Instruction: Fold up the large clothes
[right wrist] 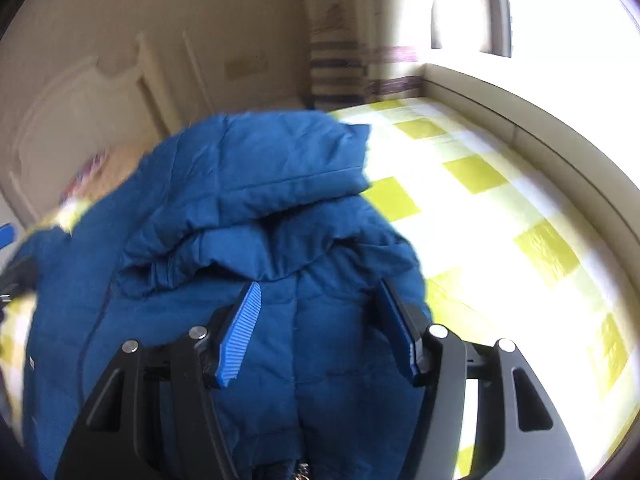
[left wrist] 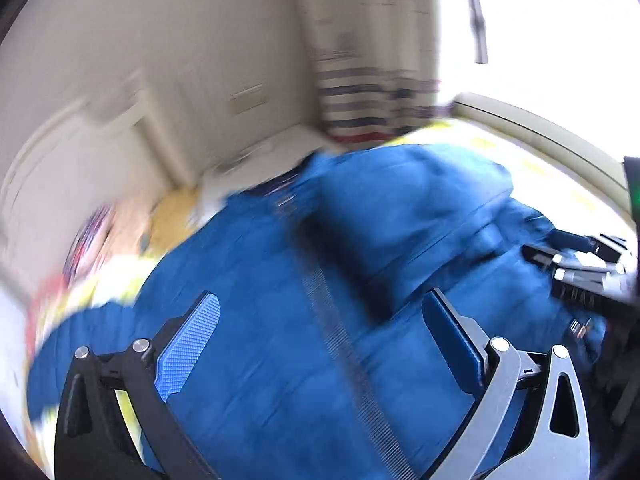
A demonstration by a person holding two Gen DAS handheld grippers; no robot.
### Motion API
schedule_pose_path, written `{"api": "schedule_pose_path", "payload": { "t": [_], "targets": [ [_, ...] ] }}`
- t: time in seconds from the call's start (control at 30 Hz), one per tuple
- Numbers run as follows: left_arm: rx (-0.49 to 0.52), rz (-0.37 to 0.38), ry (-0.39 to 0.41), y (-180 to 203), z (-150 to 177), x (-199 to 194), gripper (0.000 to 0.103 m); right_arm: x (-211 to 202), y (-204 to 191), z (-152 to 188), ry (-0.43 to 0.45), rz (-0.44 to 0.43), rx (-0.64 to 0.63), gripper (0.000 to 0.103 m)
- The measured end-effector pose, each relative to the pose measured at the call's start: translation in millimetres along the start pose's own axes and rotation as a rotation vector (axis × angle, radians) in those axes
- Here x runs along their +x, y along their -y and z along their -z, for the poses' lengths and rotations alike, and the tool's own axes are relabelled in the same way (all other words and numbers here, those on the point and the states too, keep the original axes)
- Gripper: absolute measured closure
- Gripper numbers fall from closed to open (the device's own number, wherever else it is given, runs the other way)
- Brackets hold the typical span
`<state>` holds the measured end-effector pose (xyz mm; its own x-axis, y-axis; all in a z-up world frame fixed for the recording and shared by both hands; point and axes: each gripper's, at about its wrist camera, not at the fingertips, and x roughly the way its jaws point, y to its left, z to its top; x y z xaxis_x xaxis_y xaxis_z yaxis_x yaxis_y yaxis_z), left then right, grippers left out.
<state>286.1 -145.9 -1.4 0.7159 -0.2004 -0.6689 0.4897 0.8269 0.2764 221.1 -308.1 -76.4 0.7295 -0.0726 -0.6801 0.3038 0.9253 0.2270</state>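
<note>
Padding and quilted seams mark the large blue puffer jacket (right wrist: 256, 216), which lies spread on the bed's yellow-and-white checked sheet (right wrist: 472, 208). In the right wrist view its hood (right wrist: 260, 160) points away from the camera toward the cream panelled wardrobe (right wrist: 100, 92), so the long axis runs from the gripper out to that wall. In the blurred left wrist view a toothed zip line (left wrist: 340, 344) seems to run lengthwise down the blue fabric.

A striped curtain (left wrist: 368, 96) hangs beside the bright window (right wrist: 568, 8), and a cream padded ledge (right wrist: 520, 120) borders the sheet's far side.

The right gripper (right wrist: 318, 324) hovers over the jacket's body, fingers spread, nothing between them. The left gripper (left wrist: 320, 340) is likewise parted wide above the fabric, grasping nothing.
</note>
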Motion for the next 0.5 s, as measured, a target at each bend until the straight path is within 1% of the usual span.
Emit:
{"api": "schedule_pose_path", "payload": {
  "t": [0.03, 0.1, 0.13, 0.23, 0.3, 0.33, 0.37, 0.4, 0.47, 0.5],
  "targets": [
    [0.050, 0.026, -0.005, 20, -18, 14, 0.006, -3, 11, 2, 0.004, -0.011, 0.036, 0.044],
    [0.111, 0.071, -0.011, 43, -36, 30, 0.012, -3, 23, 8, -0.013, -0.035, 0.072, 0.046],
    [0.151, 0.094, -0.021, 57, -45, 40, 0.014, -5, 26, 10, -0.011, -0.040, 0.074, 0.046],
    [0.248, 0.096, -0.067, 92, -58, 68, 0.019, -2, 24, 9, -0.014, -0.047, 0.053, 0.046],
    [0.292, 0.106, -0.113, 107, -60, 86, 0.028, 0, 23, 8, -0.029, -0.059, 0.060, 0.045],
    [0.307, 0.094, -0.122, 112, -59, 93, 0.045, 0, 24, 8, -0.030, -0.065, 0.066, 0.045],
    [0.299, 0.087, -0.119, 111, -59, 96, 0.057, 0, 23, 11, -0.031, -0.067, 0.069, 0.045],
    [0.271, 0.093, -0.106, 109, -60, 94, 0.071, 0, 24, 10, -0.031, -0.066, 0.069, 0.045],
    [0.128, 0.102, -0.032, 86, -64, 80, 0.082, -4, 20, 13, -0.030, -0.063, 0.067, 0.045],
    [0.059, 0.108, -0.001, 71, -65, 73, 0.084, 1, 21, 8, -0.030, -0.065, 0.069, 0.045]
  ]
}}
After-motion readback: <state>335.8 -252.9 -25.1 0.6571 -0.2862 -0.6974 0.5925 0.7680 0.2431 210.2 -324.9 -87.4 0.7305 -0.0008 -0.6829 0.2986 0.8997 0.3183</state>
